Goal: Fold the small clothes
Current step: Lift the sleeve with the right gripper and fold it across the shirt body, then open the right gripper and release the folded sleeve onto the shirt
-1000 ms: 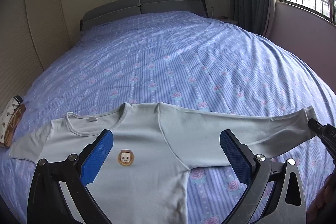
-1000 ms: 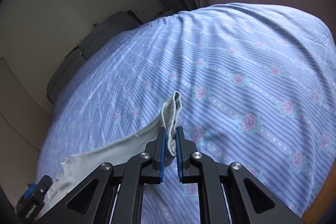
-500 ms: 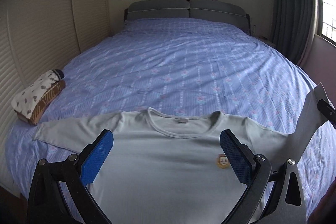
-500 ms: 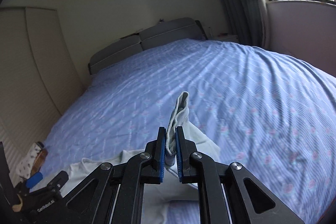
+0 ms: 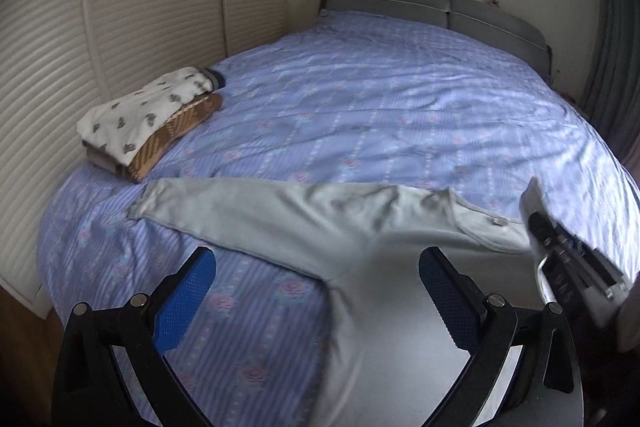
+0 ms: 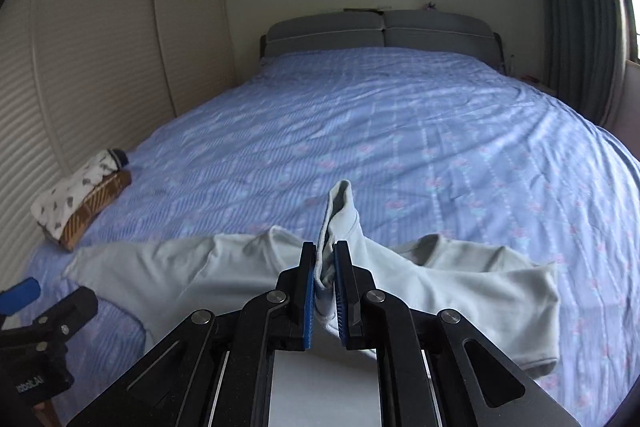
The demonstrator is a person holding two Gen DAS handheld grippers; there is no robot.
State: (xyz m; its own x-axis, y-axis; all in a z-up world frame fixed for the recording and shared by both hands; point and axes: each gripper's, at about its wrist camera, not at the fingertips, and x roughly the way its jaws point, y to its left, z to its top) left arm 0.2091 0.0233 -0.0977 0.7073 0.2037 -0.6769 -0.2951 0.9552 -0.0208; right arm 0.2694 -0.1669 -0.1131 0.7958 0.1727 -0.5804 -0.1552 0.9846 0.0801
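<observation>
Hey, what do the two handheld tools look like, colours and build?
Both match: the left tool and the right tool have black linkage arms with round silver pivot bolts and blue textured pads. The left one's black body bears small white lettering, too blurred to read.

bed [image 6: 400, 131]: blue floral | headboard [image 6: 380, 31]: grey | louvred doors [image 5: 100, 7] | curtain [image 6: 576, 7]

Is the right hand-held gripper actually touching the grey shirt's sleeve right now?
Touching. The right wrist view shows the right hand-held gripper shut on the sleeve cuff of the grey shirt, both blue pads pressing the fabric, with the cuff sticking up beyond them.
</observation>
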